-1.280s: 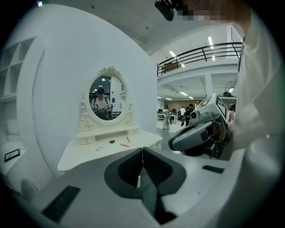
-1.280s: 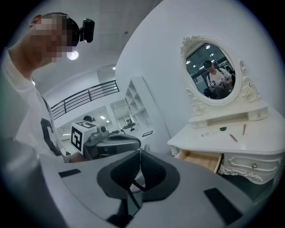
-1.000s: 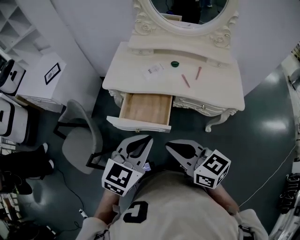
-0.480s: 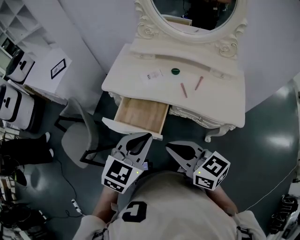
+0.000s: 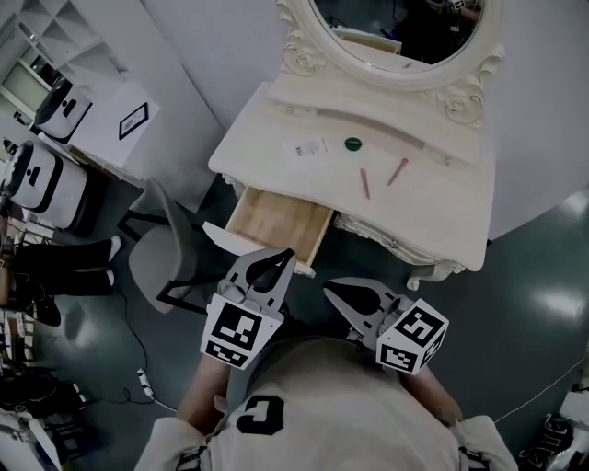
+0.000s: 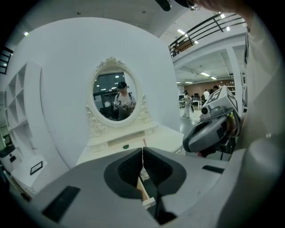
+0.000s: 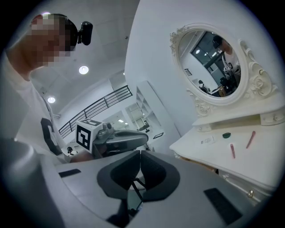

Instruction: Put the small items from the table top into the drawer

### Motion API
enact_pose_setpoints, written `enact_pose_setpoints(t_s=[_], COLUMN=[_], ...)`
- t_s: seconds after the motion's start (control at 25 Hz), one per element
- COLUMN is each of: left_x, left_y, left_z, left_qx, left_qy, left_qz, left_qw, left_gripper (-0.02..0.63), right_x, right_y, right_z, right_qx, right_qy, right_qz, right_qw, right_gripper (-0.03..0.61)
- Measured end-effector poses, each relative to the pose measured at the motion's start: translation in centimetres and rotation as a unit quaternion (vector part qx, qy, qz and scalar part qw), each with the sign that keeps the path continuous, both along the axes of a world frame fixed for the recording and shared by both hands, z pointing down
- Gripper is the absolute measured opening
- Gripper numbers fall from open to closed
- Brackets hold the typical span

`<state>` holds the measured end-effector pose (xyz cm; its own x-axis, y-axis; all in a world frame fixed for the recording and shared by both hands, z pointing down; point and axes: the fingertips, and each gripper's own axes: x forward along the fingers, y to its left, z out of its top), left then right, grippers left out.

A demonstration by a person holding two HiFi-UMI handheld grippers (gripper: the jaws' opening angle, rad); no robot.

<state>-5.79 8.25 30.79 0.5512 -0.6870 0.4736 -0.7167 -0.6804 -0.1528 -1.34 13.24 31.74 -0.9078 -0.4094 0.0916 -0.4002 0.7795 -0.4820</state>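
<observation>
Head view: against a second ago, the cream carved counter (image 5: 442,221) sits at a steeper slant and closer in, so the person has stepped across and toward it. The front of its pale wooden drawer (image 5: 276,221) now lies just past the left gripper (image 5: 291,252).

Nothing else has altered. The drawer stays pulled out and shows a bare wooden bottom. The left gripper and the right gripper (image 5: 328,286) remain tucked near the chest, each with its jaws pressed together on nothing, as both gripper views confirm.

All the small items are still on the counter top. A small white printed card (image 5: 308,148) lies toward the left, with a dark green round cap (image 5: 352,143) beside it. Two pink sticks (image 5: 364,183) lie nearer the front edge.

I judge this an approach only: no item is picked up yet, and a gripper must open before any grasp.

The counter is otherwise bare, backed by an oval mirror (image 5: 405,28) in a scrolled frame. A grey chair (image 5: 161,267) stands left of the drawer, and a white shelf unit (image 5: 101,101) stands further left on a dark glossy floor (image 5: 534,304).
</observation>
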Motion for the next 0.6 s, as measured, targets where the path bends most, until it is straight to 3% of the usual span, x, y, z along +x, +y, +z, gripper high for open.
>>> enact_pose_setpoints(t_s=[0.24,0.6], left_x=[-0.6,-1.9], left_y=[-1.9,-5.6], left_z=[-0.3,0.7], left_qx=[0.024,0.027], left_qy=[-0.036,-0.05], left_qz=[-0.024,-0.039], left_qw=[0.9988,0.9976], left_gripper=[0.057,0.058], right_x=[0.1,0.2], right_y=[-0.2,-1.3], right_z=[0.0,0.3], right_qx=[-0.003,-0.009], right_qy=[-0.009,-0.003], right_qz=[-0.021,-0.014], right_qw=[1.0,1.0], right_gripper=[0.028,0.028])
